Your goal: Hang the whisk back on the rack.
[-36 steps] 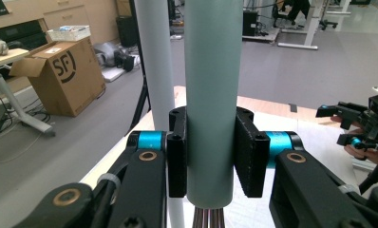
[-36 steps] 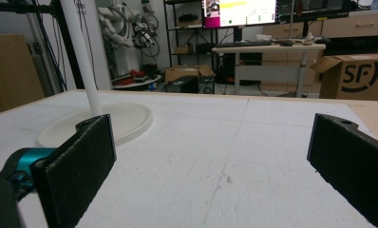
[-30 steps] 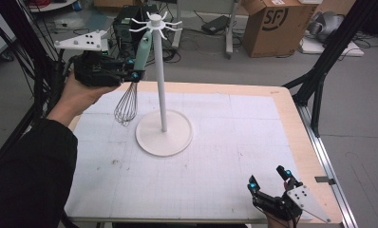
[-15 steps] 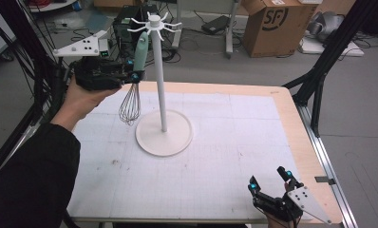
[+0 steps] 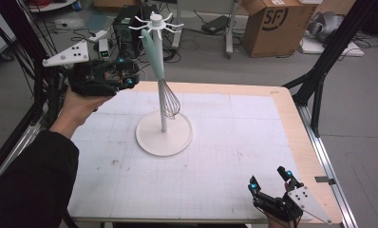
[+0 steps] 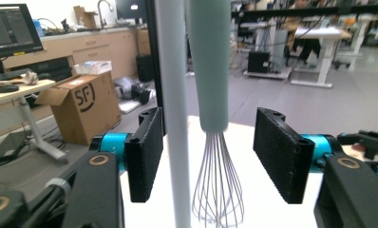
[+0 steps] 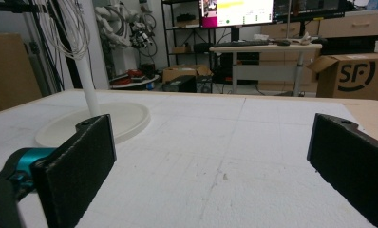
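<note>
Left hand (image 5: 78, 107): upper left of the high view, raised over the table's left edge, dark sleeve running down to the lower left corner.
Left gripper (image 5: 130, 78): held in that hand, a grey plate on top, jaws pointing right toward the whisk. In the left gripper view (image 6: 206, 156) its jaws stand wide apart and hold nothing; the pole and the whisk's handle rise between them, neither touching a pad.
Whisk (image 5: 159, 76): upper middle of the high view, hanging from a hook at the top of the stand, tilted, mint handle up, wire head down beside the pole. In the left gripper view (image 6: 211, 66) the handle fills the top centre and the wires fan out below it.
Stand (image 5: 164, 137): white, centre left of the high view, round base flat on the table, thin pole upright, ring of hooks at the top. In the right gripper view (image 7: 89, 92) its base and pole sit at the left.
Table (image 5: 234, 156): white gridded mat with a wooden border, across the middle of the high view.
Box (image 5: 277, 23): cardboard, on the floor at the upper right of the high view.
Right gripper (image 5: 270, 184): lower right of the high view, low over the table's near edge. In the right gripper view (image 7: 211, 161) its jaws are spread wide with bare mat between them.
</note>
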Motion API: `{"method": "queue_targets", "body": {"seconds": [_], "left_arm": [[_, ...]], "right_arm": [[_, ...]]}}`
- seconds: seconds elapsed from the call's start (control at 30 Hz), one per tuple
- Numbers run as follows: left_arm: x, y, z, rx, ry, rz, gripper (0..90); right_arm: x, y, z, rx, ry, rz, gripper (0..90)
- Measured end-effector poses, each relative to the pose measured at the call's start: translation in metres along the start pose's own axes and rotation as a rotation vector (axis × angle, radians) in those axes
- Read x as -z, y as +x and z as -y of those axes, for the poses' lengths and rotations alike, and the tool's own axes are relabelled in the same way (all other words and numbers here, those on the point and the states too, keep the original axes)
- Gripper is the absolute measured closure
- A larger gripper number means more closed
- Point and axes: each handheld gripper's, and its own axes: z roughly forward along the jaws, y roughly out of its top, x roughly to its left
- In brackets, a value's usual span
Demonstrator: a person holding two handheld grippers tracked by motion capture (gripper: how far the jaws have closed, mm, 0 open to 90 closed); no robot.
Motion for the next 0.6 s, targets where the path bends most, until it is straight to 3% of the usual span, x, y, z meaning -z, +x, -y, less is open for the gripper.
{"method": "queue_targets", "body": {"seconds": [0.2,0.33,0.4,0.6], "left_arm": [[0.007,-0.015,0.027,0.007,-0.024,-0.026,33.5],[0.014,-0.028,0.041,-0.024,-0.038,-0.048,28.9],[0.019,-0.033,0.046,-0.062,-0.048,-0.089,23.6],[0.031,-0.044,0.067,-0.054,-0.076,-0.128,17.8]], "right_arm": [[0.0,0.002,0.0,0.009,-0.005,0.008,1.1],[0.0,0.002,0.0,0.01,-0.007,0.014,1.1],[0.0,0.002,0.0,0.008,-0.007,0.014,1.1],[0.0,0.002,0.0,0.011,-0.006,0.013,1.1]]}}
